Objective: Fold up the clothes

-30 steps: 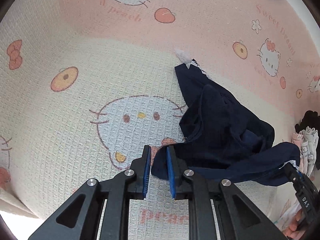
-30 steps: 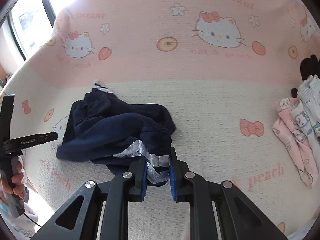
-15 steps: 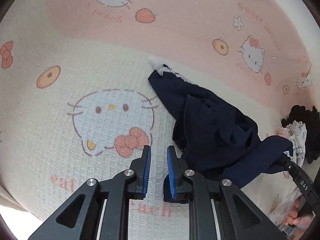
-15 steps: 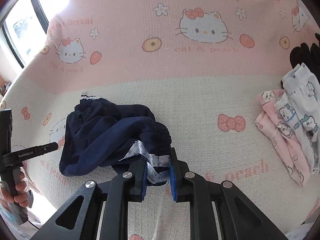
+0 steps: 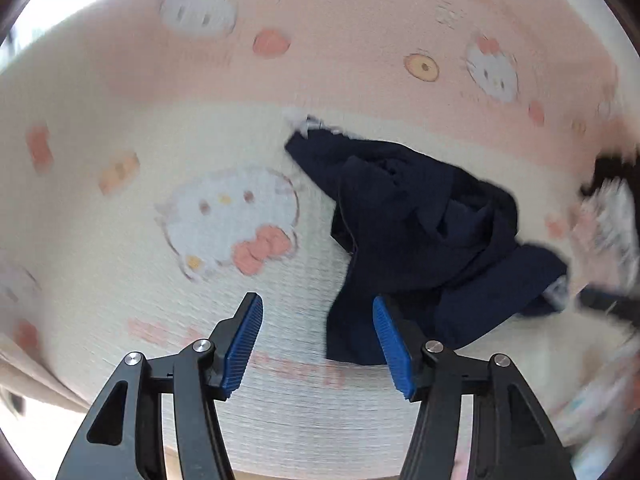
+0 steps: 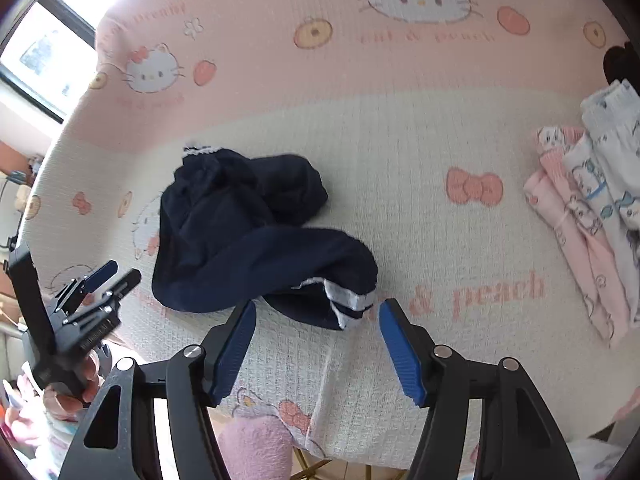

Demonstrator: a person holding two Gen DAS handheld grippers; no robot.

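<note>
**Navy garment released in a crumpled heap; both grippers open above it.**

The navy garment (image 6: 256,236) lies bunched on the cat-print blanket (image 6: 400,152), its white-striped cuff (image 6: 348,300) at the heap's 5 o'clock edge. The right gripper (image 6: 316,340) has just been opening: its jaws stand wide, with the cuff just beyond the tips and nothing pressed between the pads. The left gripper (image 5: 318,340) has likewise just opened, and the garment's near corner sits against its right-hand pad without being clamped. Risk: layers overlap and twist, so a re-grip may pinch two plies or the blanket weave, dragging the heap instead of spreading it. Folded clothes (image 6: 592,216) at 3 o'clock could be disturbed by a wide sweep.
</note>
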